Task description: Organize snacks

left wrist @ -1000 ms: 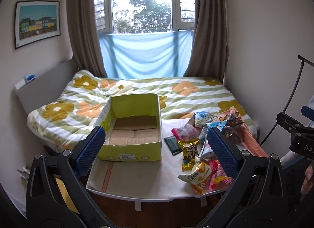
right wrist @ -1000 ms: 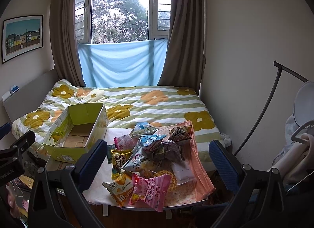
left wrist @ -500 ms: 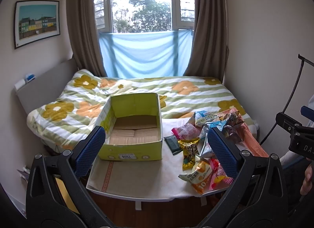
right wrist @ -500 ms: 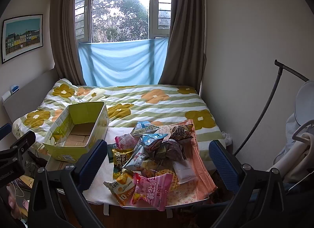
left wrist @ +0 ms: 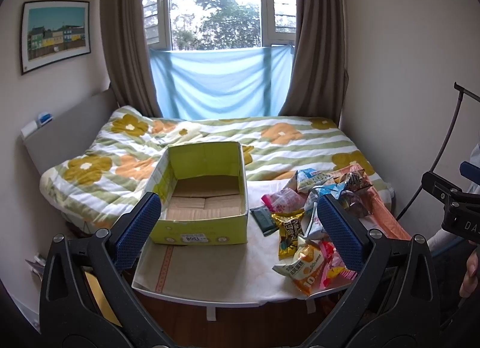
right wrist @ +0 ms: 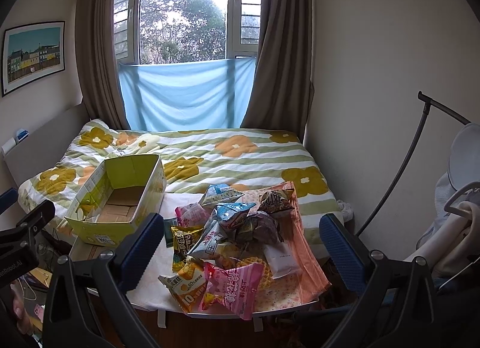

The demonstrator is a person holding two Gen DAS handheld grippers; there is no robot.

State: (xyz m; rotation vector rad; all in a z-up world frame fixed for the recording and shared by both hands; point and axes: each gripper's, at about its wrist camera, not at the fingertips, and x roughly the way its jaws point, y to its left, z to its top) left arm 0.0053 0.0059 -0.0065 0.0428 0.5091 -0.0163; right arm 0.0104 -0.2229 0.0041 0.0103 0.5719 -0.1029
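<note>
The left gripper (left wrist: 240, 229), a black plastic frame with two blue textured finger pads (left wrist: 138, 229), has its jaws spread wide apart with nothing between them, and it is held level, facing forward. The right gripper (right wrist: 241, 243), of the same black and blue build, is likewise spread wide and holds nothing. Its frame also shows at the right edge of the left wrist view, with the person's bare fingers (left wrist: 471, 270) wrapped below it.
</note>
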